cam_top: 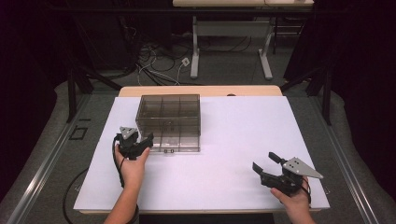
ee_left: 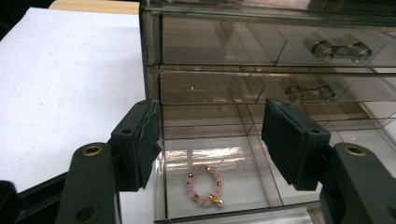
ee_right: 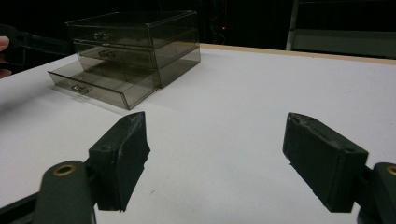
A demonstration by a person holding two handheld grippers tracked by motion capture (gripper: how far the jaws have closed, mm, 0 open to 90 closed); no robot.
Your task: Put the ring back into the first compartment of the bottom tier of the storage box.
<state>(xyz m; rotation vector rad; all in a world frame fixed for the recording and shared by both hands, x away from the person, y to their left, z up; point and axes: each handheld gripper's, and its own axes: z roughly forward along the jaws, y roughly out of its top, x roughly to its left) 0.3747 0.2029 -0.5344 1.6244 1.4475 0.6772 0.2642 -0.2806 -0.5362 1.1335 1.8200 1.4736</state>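
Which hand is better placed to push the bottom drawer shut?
Left. Its tool sits open right at the pulled-out bottom drawer, above the pink bead bracelet lying inside. The right tool waits open, well away across the table.

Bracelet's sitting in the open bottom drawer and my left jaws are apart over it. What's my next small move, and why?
Probably lift the left gripper back and clear of the drawer. The pink bead bracelet lies flat on the floor of the near-left compartment, below the open jaws, with neither pad touching it, so it looks already dropped. The bottom drawer is pulled out; closing it likely comes next. The right gripper waits open, far off.
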